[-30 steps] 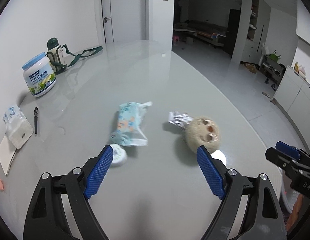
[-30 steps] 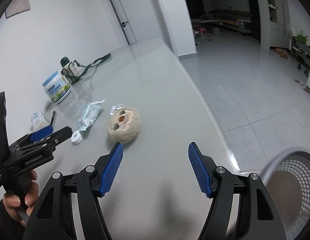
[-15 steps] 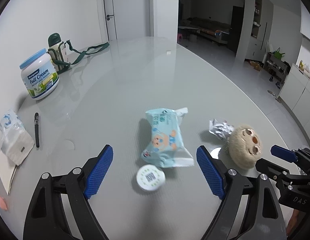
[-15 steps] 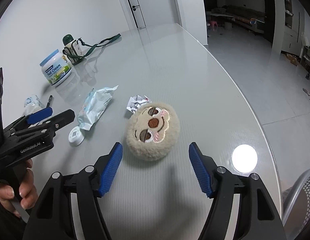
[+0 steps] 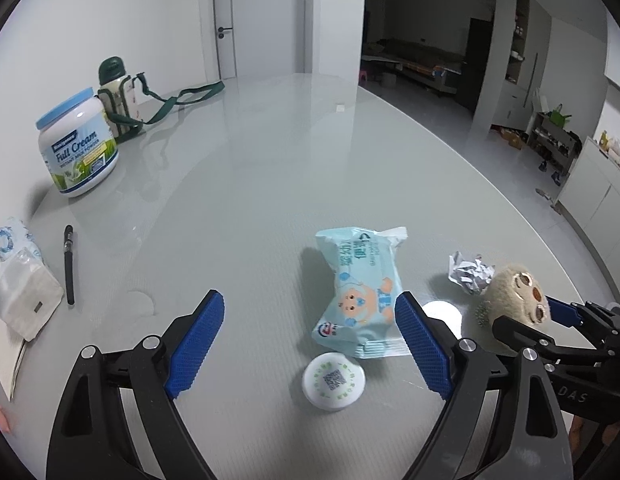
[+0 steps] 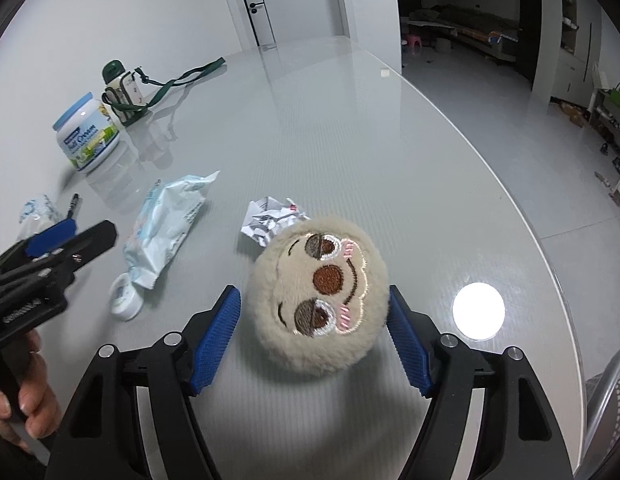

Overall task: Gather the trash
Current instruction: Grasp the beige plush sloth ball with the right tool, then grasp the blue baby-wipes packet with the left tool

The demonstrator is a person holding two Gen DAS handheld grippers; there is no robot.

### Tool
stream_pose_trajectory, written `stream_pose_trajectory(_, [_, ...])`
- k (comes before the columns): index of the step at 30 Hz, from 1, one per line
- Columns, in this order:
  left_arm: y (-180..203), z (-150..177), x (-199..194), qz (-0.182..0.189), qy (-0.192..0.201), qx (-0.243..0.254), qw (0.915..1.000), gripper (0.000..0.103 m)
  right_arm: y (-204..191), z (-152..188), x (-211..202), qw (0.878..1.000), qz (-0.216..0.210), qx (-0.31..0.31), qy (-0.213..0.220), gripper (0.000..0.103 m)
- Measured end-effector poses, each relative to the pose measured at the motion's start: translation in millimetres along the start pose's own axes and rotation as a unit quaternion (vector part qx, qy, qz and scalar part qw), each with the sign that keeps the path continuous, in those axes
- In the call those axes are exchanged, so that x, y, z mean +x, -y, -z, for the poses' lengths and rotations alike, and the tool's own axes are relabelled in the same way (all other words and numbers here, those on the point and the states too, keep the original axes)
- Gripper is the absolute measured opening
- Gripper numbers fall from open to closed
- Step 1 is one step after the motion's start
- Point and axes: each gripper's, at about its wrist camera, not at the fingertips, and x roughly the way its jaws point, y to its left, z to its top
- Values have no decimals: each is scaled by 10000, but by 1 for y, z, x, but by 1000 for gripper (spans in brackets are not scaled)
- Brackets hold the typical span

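A light-blue wipes packet lies on the grey table, with a small white round lid just in front of it. My left gripper is open, its fingers either side of the lid and the packet's near end. A crumpled foil wrapper lies to the right, next to a round beige plush sloth face. My right gripper is open with the plush between its fingers, the right pad close to it. The packet, lid and wrapper also show in the right wrist view.
A Full Cream milk powder tub and a green-strapped bottle stand at the far left. A black pen and a tissue pack lie at the left edge. A mesh bin's rim shows at lower right, off the table.
Both grippers moved forward. The left one shifted left so the lid and packet sit between its fingers. The right one closed in on the plush, which now sits between its fingers.
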Motion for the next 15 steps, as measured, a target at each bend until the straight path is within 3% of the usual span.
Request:
stream_pose_trajectory(7, [3,4,4,-8,-27,37,10000,86,2,3,7,9998,104,7,139,70])
stream_pose_trajectory(10, [6,5,5,20,-27,75,10000,87,6,4,5,9997,-28,69,225,62])
stream_pose_trajectory(15, [12,7,6,44,-39,93,9999,89,17,7,-4,9976,-355,325,494,61])
